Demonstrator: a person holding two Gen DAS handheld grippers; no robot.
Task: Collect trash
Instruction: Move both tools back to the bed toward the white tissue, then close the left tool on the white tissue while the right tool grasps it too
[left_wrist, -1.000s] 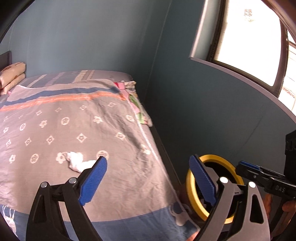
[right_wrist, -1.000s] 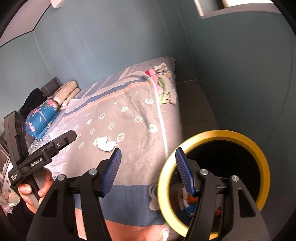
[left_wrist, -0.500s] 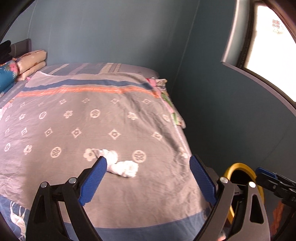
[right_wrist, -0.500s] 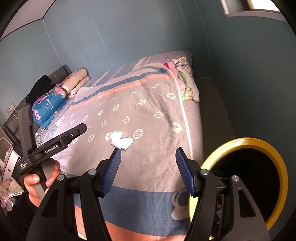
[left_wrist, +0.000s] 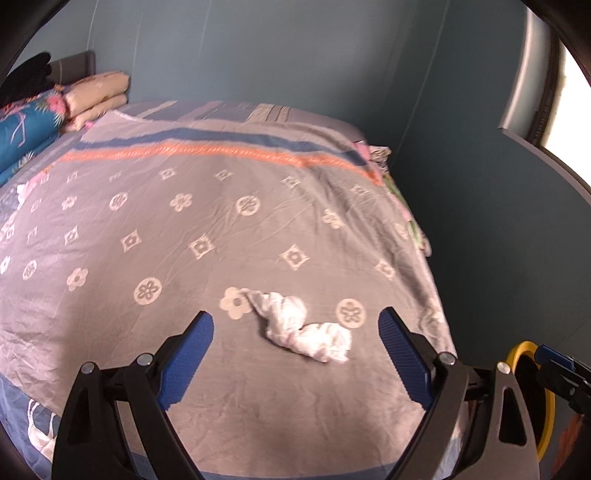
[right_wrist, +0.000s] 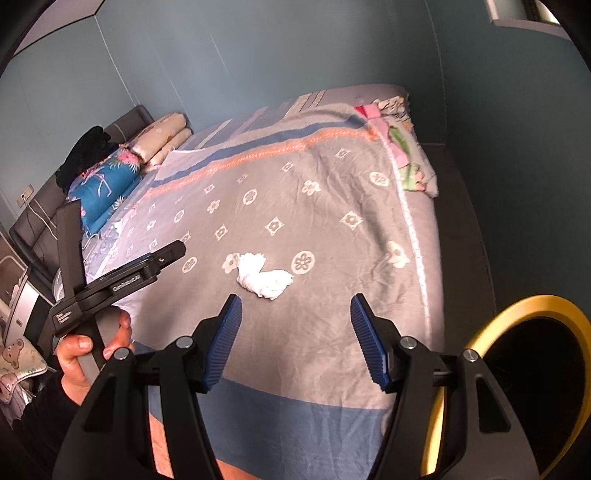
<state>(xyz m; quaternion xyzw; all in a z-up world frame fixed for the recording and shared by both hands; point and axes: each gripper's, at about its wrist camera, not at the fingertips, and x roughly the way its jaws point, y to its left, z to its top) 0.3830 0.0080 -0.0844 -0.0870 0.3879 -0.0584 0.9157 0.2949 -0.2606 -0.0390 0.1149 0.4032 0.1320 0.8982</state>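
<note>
A crumpled white tissue (left_wrist: 303, 328) (right_wrist: 264, 277) lies on the grey patterned bedsheet (left_wrist: 184, 229) (right_wrist: 314, 332) near the bed's foot. My left gripper (left_wrist: 295, 319) is open, hovering over the sheet with the tissue showing in the gap between its blue pads, apart from both. My right gripper (right_wrist: 295, 301) is open and empty, and the tissue lies just beyond its tips, a little left. A yellow-rimmed black bin (left_wrist: 517, 354) (right_wrist: 517, 306) stands off the bed's right side, partly hidden behind each view's right finger.
Folded beige pillows (left_wrist: 96, 96) and a blue floral pillow (left_wrist: 22, 129) sit at the headboard. A teal wall (left_wrist: 461, 221) runs along the bed's right side, with a dark strip of floor (right_wrist: 458, 240) between. A hand (right_wrist: 92, 347) grips the left gripper's handle.
Both views swung left over the bed. The tissue moved from beside the left finger to the middle of the left gripper's gap. The bin slid toward the right edge. Both grippers' jaws kept their width.
</note>
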